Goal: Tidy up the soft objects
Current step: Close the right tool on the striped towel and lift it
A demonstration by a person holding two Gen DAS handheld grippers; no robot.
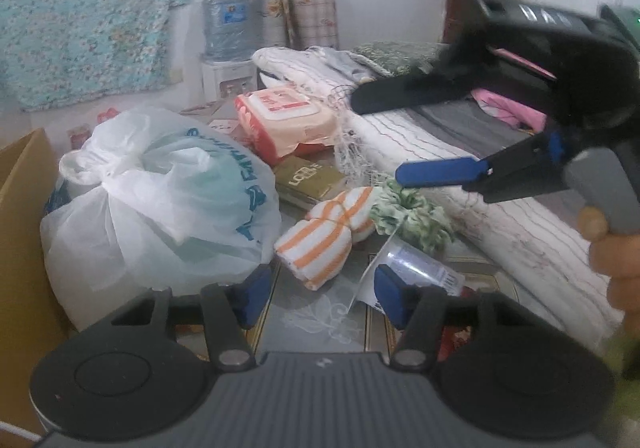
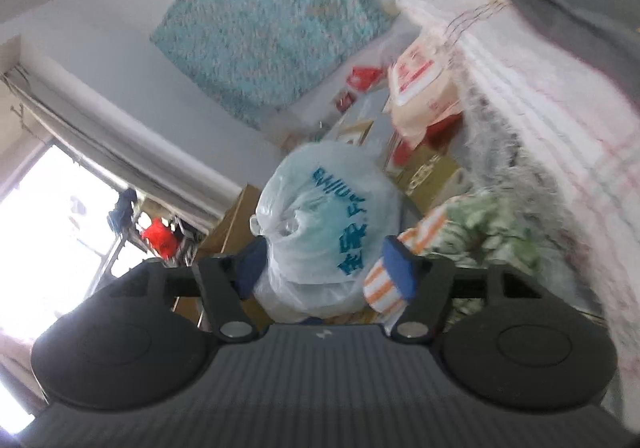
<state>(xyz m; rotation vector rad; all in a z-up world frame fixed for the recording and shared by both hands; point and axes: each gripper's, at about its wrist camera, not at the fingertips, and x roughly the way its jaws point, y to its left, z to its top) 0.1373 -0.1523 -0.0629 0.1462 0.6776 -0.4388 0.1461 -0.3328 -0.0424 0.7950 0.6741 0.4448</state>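
A mattress (image 1: 460, 183) under a white striped cover with a fringed edge fills the space to the right of the left tool (image 1: 320, 296) and runs away from it; pink and grey fabric lie on top, behind the right tool (image 1: 380, 139). To the left front of the left tool, just beyond its left finger, sits a knotted white plastic bag (image 1: 160, 199) with blue lettering, and a cardboard box (image 1: 24, 228) stands left of that. Further ahead, past the bag, lie a pink-and-white soft pack (image 1: 288, 115) and a flat olive-green box (image 1: 308, 175).

Directly ahead of the left tool, on the tiled floor (image 1: 320, 320), lies an orange-and-white striped cloth bundle (image 1: 324, 240). Touching its right side, against the mattress edge, is a green-and-white ruffled cloth (image 1: 416, 215). A clear plastic wrapper (image 1: 420, 268) lies just beyond the left tool's right finger.

The left tool's jaws stand partly apart with nothing between them. The right tool, held by a hand (image 1: 616, 256) at the right, hangs over the ruffled cloth with its jaws spread wide and empty.
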